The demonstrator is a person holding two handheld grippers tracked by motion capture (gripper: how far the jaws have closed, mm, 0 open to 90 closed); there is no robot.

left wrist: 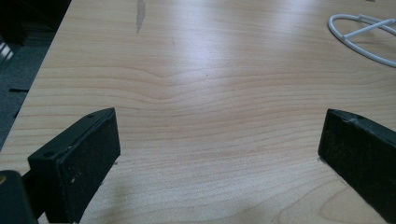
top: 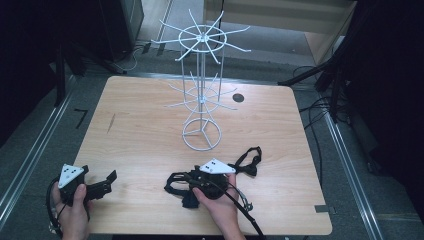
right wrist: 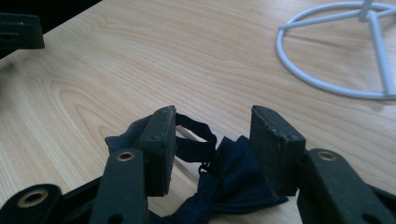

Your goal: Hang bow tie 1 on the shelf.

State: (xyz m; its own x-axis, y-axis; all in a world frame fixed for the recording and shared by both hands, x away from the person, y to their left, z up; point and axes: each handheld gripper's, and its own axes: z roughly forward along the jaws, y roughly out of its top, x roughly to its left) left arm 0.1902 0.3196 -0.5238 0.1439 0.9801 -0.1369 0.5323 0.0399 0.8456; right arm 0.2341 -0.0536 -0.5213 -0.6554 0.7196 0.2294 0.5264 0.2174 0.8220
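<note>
A dark navy bow tie (right wrist: pixel 233 182) with its strap lies on the wooden table (top: pixel 140 135) near the front edge. My right gripper (right wrist: pixel 212 114) hovers low over it, jaws partly apart, the cloth lying between and below the pads, which do not press on it. From above, the right gripper (top: pixel 177 184) points left with the bow tie (top: pixel 190 201) under it. My left gripper (left wrist: pixel 219 116) rests at the table's front left corner, wide open over bare wood; the high view shows the left gripper (top: pixel 111 182) in a hand.
A white wire display rack (top: pixel 201 95) with two tiers of hooks stands mid-table on a ring base (right wrist: pixel 306 78). A second black bow tie (top: pixel 250 161) lies just right of my right hand. Cables and dark stands surround the table.
</note>
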